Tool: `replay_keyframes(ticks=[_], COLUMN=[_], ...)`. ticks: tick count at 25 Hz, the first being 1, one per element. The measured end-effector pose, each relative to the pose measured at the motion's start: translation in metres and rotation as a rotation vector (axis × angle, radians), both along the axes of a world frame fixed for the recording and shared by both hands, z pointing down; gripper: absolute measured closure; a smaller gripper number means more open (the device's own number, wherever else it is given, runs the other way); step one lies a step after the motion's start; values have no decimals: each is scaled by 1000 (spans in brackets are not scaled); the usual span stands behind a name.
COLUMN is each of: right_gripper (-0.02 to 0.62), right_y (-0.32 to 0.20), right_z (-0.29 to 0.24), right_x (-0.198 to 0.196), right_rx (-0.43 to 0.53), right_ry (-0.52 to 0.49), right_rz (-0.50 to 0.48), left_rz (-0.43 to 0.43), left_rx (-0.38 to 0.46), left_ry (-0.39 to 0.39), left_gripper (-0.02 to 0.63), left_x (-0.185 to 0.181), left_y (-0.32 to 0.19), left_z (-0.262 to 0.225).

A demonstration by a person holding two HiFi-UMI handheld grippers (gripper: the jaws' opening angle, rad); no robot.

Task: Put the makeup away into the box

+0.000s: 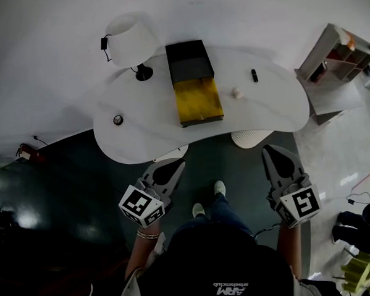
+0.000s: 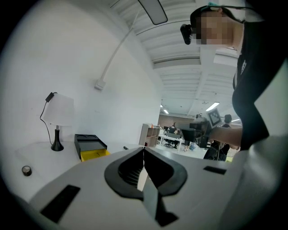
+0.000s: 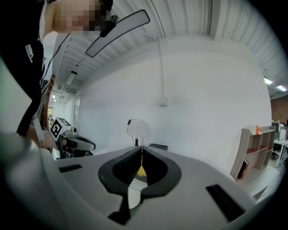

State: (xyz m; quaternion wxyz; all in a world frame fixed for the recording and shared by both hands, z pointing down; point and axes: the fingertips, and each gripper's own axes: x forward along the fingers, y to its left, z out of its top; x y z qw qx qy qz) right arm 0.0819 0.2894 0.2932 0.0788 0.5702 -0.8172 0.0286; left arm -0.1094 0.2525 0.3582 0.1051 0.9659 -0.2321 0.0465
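Your left gripper [image 1: 177, 166] & right gripper [image 1: 270, 150]: jaws closed together, nothing in them. Black tube [image 1: 254, 75] lies well ahead of the right one, long axis pointing away from you, w/ pale ball [image 1: 236, 93] near its left. Box [image 1: 198, 99] sits ahead, btwn both.

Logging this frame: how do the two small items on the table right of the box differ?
Colour: the black stick is dark, the pale ball cream. Shape: the stick is slim and elongated, the ball round. Place: the ball lies nearer the box, beside its yellow drawer; the stick lies farther right and farther back. Both rest on the table, outside the box.
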Motion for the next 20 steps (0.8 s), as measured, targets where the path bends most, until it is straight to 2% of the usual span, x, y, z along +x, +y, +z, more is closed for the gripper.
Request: replay_keyframes(ticks=[11,20], right_gripper=[577,577], right_y=[-61,-91], right_z=[-10,0], right_x=[50,96], right_rx=[27,-6], right_ry=[-14,-46], right_rz=[-40,-62], left_rz=[-44,-105], left_rx=[17,18], left_ry=[17,10], left_gripper=[589,589], left_x=[53,90], left_y=[-60,-90], left_z=[-14,-16])
